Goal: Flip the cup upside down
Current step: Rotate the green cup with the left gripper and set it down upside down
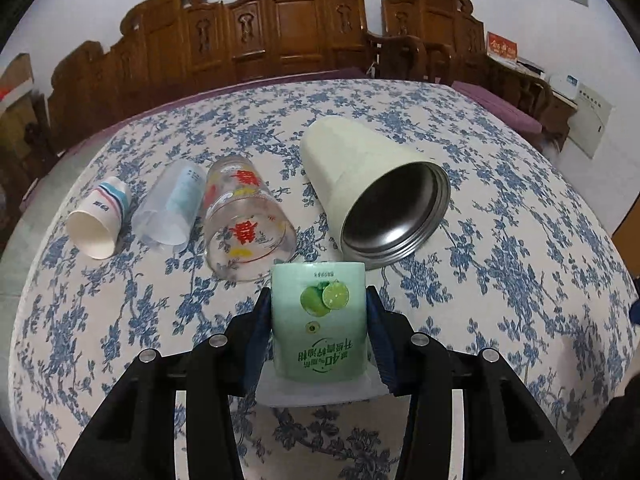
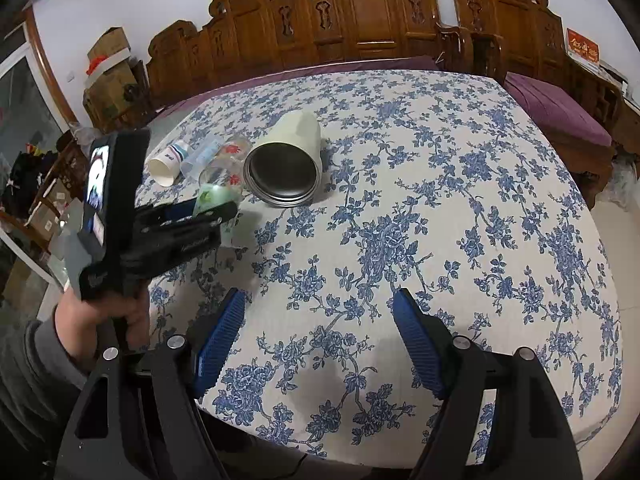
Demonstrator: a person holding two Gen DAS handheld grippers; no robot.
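- left gripper (image 1: 319, 332) clamps the green cup (image 1: 319, 320) between both pads; print on the cup reads inverted, so it looks already flipped, mouth toward the table (image 1: 500, 280).
- whether the cup's lower rim touches the cloth or a white patch under it, cannot tell; it seems held just above.
- right gripper (image 2: 320, 344) hangs spread wide over bare cloth, holding nothing, well apart from the cup.
- risk: cup is thin and soft-looking, a hard squeeze could dent it, or it could pop out of the pads.
- risk: letting go while tilted or off the surface, it likely tips and rolls.
- risk: glass (image 1: 248, 228) and steel tumbler (image 1: 376, 196) lie on their sides just beyond the cup; a forward push could knock them rolling.
- paper cup (image 1: 100, 220) and clear plastic cup (image 1: 172, 208) lie farther left, less in the way.
- risk: patterned cloth may bunch under the rim and leave the cup wobbly.
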